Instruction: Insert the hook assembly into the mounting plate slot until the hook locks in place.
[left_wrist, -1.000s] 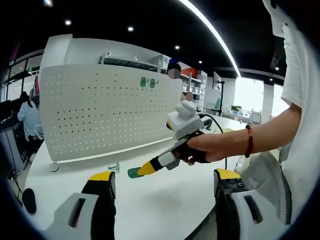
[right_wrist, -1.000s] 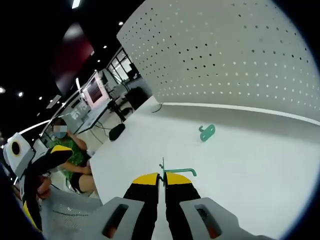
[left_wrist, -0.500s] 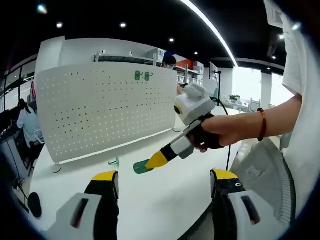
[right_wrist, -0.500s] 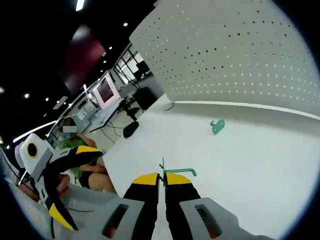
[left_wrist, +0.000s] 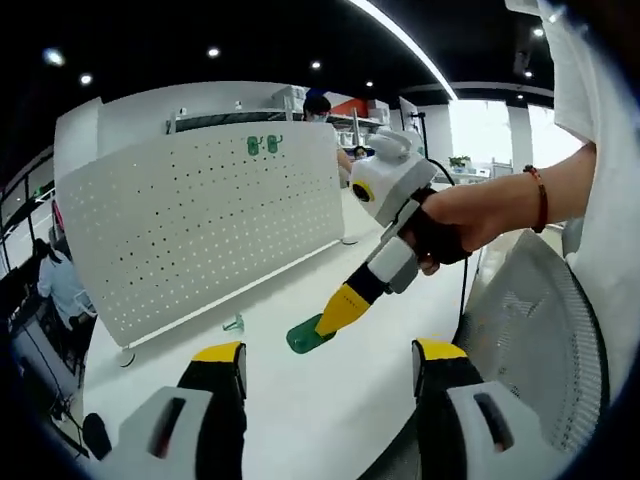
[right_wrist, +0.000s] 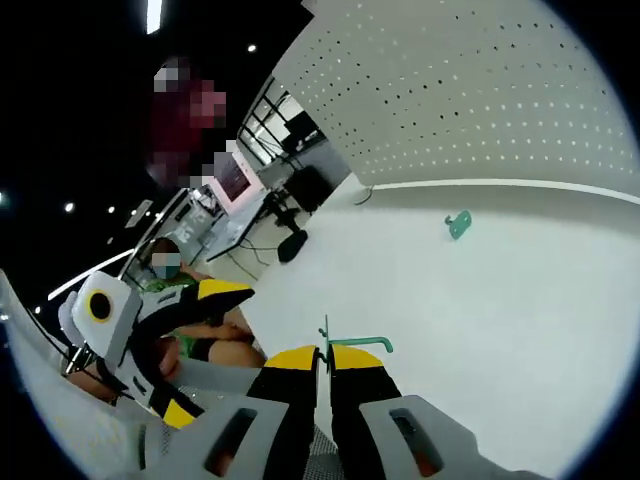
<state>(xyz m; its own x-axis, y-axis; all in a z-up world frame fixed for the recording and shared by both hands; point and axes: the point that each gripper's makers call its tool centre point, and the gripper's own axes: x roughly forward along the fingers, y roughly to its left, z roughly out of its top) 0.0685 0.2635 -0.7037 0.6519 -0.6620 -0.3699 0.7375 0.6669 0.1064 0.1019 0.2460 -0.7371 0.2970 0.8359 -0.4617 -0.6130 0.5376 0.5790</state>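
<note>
My right gripper (right_wrist: 323, 356) is shut on a green metal hook (right_wrist: 357, 343), whose thin arm juts right just beyond the yellow tips. In the left gripper view that right gripper (left_wrist: 335, 316) comes in from the right in a person's hand and holds the green hook (left_wrist: 303, 338) above the white table (left_wrist: 300, 420). The white pegboard mounting plate (left_wrist: 200, 220) stands upright at the back of the table; the same pegboard (right_wrist: 480, 90) rises ahead in the right gripper view. My left gripper (left_wrist: 328, 360) is open with nothing between its jaws.
Two green hooks (left_wrist: 258, 146) hang at the pegboard's top edge. A loose green hook (left_wrist: 234, 324) lies on the table by the board's foot, the same hook (right_wrist: 459, 224). A mesh chair back (left_wrist: 540, 330) is on the right. A seated person (right_wrist: 170, 280) and monitors (right_wrist: 235, 185) lie beyond the table edge.
Both views have swung. The right gripper with its hook now sits nearer and more steeply tilted in the left gripper view. The left gripper has come further into the right gripper view.
</note>
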